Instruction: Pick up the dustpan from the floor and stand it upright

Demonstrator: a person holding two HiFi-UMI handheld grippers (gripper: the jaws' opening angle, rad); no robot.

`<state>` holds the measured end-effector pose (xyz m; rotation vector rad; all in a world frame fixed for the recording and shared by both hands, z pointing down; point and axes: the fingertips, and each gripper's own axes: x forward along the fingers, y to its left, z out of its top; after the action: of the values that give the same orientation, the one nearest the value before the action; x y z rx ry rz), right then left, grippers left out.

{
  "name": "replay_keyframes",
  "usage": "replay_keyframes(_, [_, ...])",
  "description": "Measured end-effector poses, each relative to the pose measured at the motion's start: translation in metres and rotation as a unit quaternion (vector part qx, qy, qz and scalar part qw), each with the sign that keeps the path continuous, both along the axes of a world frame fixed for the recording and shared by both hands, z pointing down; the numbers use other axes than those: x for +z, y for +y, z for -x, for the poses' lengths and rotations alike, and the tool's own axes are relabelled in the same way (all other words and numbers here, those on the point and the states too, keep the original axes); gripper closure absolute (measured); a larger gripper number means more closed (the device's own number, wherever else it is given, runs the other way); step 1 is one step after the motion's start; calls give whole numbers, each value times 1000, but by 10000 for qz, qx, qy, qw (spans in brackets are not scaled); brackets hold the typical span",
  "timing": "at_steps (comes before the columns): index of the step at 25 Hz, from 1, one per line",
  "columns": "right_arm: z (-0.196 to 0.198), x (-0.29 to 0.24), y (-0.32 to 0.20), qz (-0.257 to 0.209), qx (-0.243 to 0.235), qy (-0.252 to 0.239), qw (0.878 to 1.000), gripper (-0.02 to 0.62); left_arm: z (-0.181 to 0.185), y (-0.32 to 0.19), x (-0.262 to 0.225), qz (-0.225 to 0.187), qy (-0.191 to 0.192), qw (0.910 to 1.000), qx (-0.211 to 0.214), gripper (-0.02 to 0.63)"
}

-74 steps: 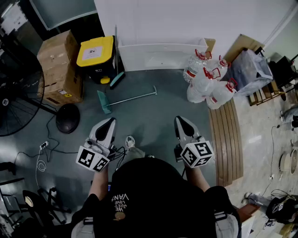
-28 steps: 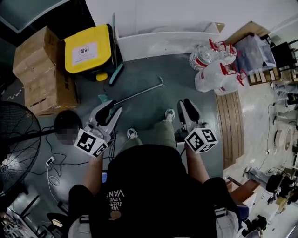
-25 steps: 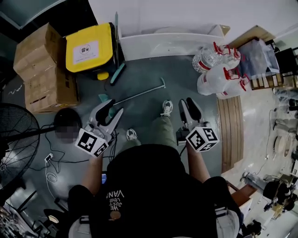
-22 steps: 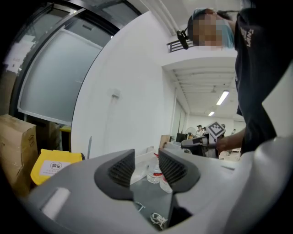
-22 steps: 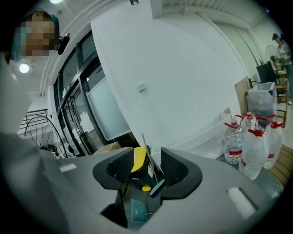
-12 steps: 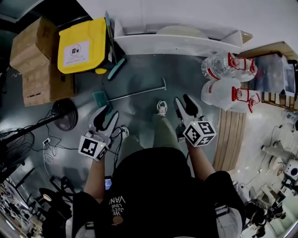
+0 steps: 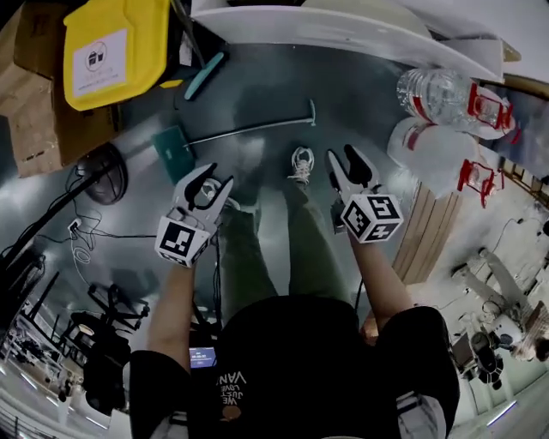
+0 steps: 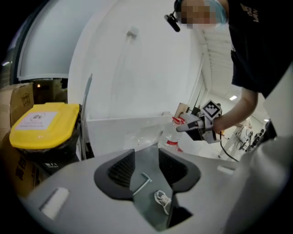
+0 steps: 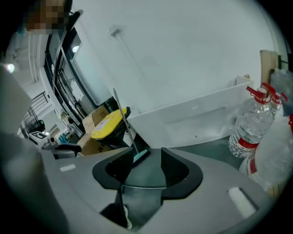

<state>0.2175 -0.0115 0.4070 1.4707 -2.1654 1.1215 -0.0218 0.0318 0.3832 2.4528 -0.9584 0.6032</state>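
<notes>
Grey floor [image 7: 257,86] runs to a white panel [image 7: 343,26] along the wall. The dustpan [image 7: 175,153] lies flat just ahead of the left gripper [image 7: 213,180]; its handle end shows through the gap between those jaws, which stand apart and empty. The right gripper [image 7: 343,159] is also open and empty, well right of the handle. A shoe [image 7: 300,165] sits between the grippers. A broom [image 7: 204,75], bin [image 7: 111,47] and boxes [image 7: 34,129] stand beyond the left jaws, and bottles [image 7: 437,94] to the right of the right jaws.
</notes>
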Motion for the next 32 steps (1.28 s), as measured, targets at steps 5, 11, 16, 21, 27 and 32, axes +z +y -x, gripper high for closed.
replay_keyframes(5, [8,89,-17,159,296,543,9980,431,16,-1,105,420,-298,9982,302,433])
replay_keyframes(11, [16,211,-7,777,709,660,9923,431,32,7,224,826,-614,9933,522,428])
replay_keyframes(16, [16,313,9,1267,616,825,9866,431,40,11,312,1108,-775,9898,451,413])
replay_keyframes(21, [0,407,19,1801,591,960,9772,432,46,22,387,1198,-1116,9829,842,405])
replay_keyframes(27, [-25,497,13,2089,345,1245,9694,433,56,28,461,1413,-1366,9768,845,393])
replay_keyframes(32, [-38,551,-1,2149,84,1645,9626,433,71,26,511,1508,-1484,9744,765,393])
